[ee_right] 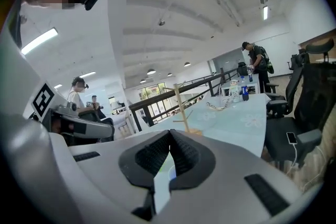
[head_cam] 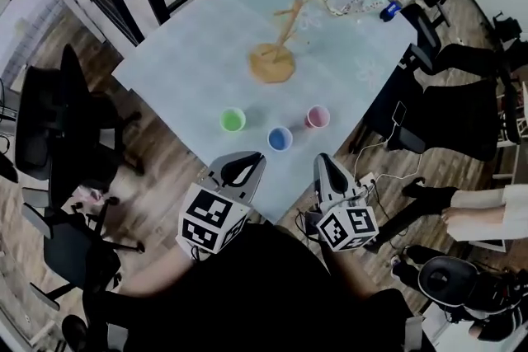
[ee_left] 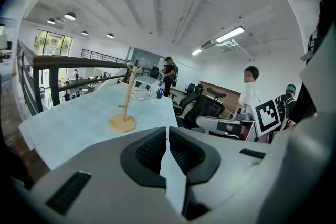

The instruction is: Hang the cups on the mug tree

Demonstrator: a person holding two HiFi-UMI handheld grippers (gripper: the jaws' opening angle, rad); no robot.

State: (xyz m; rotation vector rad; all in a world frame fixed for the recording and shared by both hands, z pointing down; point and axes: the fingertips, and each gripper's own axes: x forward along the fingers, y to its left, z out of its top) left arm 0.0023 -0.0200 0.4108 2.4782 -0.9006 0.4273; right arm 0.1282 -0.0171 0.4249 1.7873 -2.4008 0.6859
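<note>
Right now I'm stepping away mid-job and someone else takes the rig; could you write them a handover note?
Both the left tongs and the right tongs are shut and empty, at the near edge of the pale blue table.
The round green cup, round blue cup and round pink cup stand upright in a row, between the tongs and the wooden mug tree.
Done: nothing, the tree's pegs are bare.
Left: hang all three cups.

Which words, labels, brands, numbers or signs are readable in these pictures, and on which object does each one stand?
No text is readable in any view.
Bottle label: blue, too small and blurred to read.
Left marker cube and right marker cube: black-and-white square patterns only, no letters or numbers.
</note>
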